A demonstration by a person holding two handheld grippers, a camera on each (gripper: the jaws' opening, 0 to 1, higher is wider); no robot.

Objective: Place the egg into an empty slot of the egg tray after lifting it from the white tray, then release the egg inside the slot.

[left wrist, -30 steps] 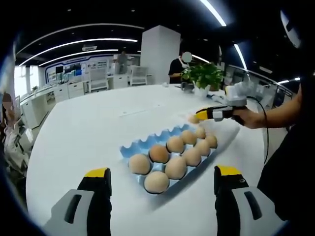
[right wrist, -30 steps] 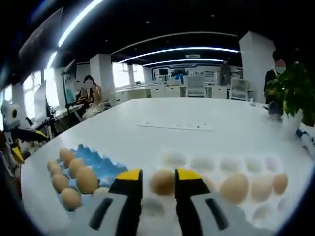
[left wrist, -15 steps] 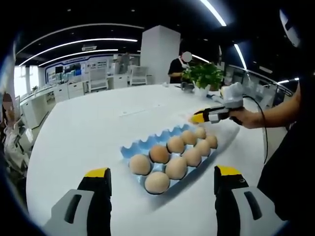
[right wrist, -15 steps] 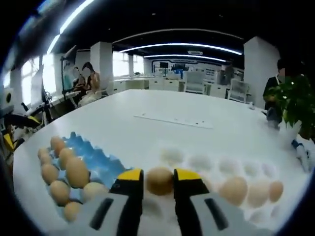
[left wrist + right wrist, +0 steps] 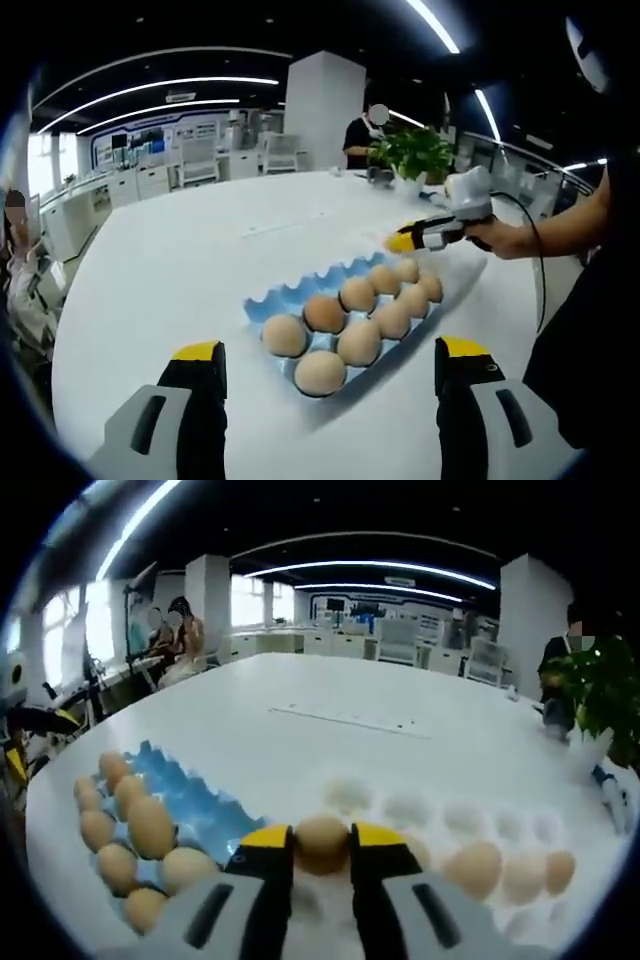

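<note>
Right now the right tongs (image 5: 322,842) pinch an egg (image 5: 322,840) between their yellow tips, raised above the white tray (image 5: 420,815), just beside the blue egg tray (image 5: 205,810). Two more eggs sit in the white tray. Near the egg tray (image 5: 300,295) on the white surface (image 5: 170,270), the left tongs (image 5: 328,365) are spread wide, holding nothing.

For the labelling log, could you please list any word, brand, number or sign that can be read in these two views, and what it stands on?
None can be read.
Far wall display: lit panels, too small and blurred to read.
Blue moulded egg tray, white egg tray, brown egg in the right gripper: no markings show.
</note>
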